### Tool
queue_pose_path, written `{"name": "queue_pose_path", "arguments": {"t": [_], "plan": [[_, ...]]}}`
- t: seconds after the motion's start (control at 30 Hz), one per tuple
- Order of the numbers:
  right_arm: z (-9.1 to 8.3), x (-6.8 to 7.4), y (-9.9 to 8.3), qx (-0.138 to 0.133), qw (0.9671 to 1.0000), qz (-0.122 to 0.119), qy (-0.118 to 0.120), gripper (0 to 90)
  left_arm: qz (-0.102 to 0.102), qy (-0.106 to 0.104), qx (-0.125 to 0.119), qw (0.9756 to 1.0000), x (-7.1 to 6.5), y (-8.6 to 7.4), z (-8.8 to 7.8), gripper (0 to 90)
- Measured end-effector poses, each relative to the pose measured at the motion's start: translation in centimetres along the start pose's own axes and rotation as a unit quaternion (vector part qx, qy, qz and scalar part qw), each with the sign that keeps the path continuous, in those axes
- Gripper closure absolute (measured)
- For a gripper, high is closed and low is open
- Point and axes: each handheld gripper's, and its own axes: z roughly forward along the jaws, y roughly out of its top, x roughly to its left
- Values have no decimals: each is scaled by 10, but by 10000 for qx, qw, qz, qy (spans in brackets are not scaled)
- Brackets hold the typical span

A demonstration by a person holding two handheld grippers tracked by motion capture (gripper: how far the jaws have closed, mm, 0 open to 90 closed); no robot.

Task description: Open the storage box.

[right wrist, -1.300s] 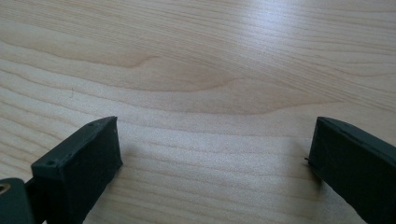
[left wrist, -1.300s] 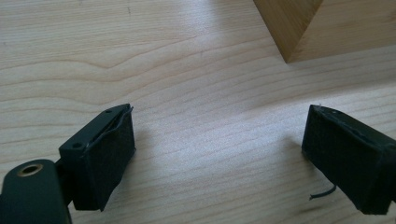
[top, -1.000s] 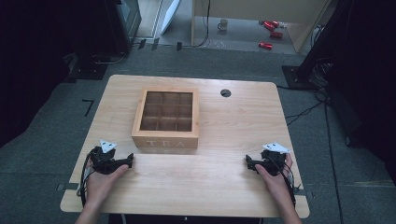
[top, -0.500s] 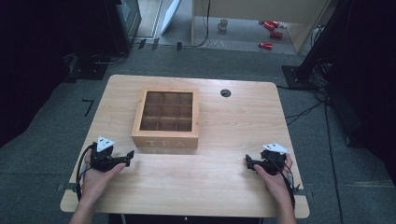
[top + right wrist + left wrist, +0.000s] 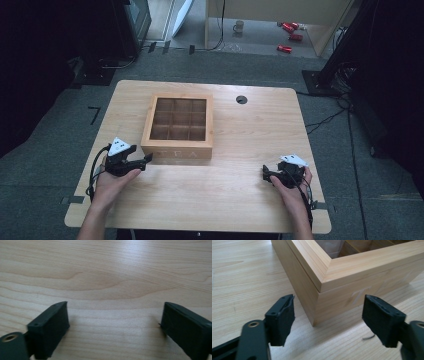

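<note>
A square wooden tea box (image 5: 179, 126) with a glass lid over its compartments stands on the table's (image 5: 250, 135) middle left, with letters on its front face. My left gripper (image 5: 143, 161) hovers just off the box's front left corner. In the left gripper view that corner (image 5: 319, 287) sits straight ahead of the left gripper (image 5: 329, 315). Its jaws have just been closing and stand open, with nothing between them. My right gripper (image 5: 266, 174) rests near the front right of the table. The right gripper (image 5: 113, 322) has also closed slightly and is still open over bare wood.
A round cable hole (image 5: 241, 99) sits at the table's back right. Beyond the table, on the floor, are a mug (image 5: 239, 26), red items (image 5: 290, 30) and dark equipment stands at both sides. Cables trail from both grippers.
The left gripper has lifted off the table and drawn closer to the box's front left corner, with its jaws narrower. The right hand has stayed where it was.
</note>
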Motion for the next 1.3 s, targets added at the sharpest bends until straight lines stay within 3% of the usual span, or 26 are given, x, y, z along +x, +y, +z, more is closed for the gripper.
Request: {"name": "queue_pose_path", "arguments": {"t": [0.07, 0.17, 0.37, 0.47, 0.5, 0.9, 0.93, 1.3], "plan": [[-4, 7, 1, -52, 10000, 13, -77, 150, -25, -2, 2, 10000, 1, 0, 3, 318], [-12, 19, 7, -185, 9995, 102, 233, 150, -22, -12, 29, 10000, 2, 0, 6, 382], [-22, 43, 24, -411, 9979, 99, 490, 151, -126, -119, -111, 9998, 0, 3, 9, 458], [-24, 52, 29, -426, 9975, 96, 564, 151, -259, -212, -158, 9993, 2, 4, 8, 469], [-25, 60, 34, -447, 9969, 77, 638, 151, -346, -258, -175, 9989, 4, 3, 7, 479], [-24, 102, 59, -486, 9952, -171, 831, 152, -328, -275, -151, 9990, 4, 4, 7, 488], [-25, 110, 65, -521, 9943, -247, 896, 152, -331, -280, -148, 9990, 5, 4, 7, 489], [-22, 148, 83, -602, 9891, -497, 1245, 152, -391, -332, -126, 9986, 6, 4, 6, 500]]}}
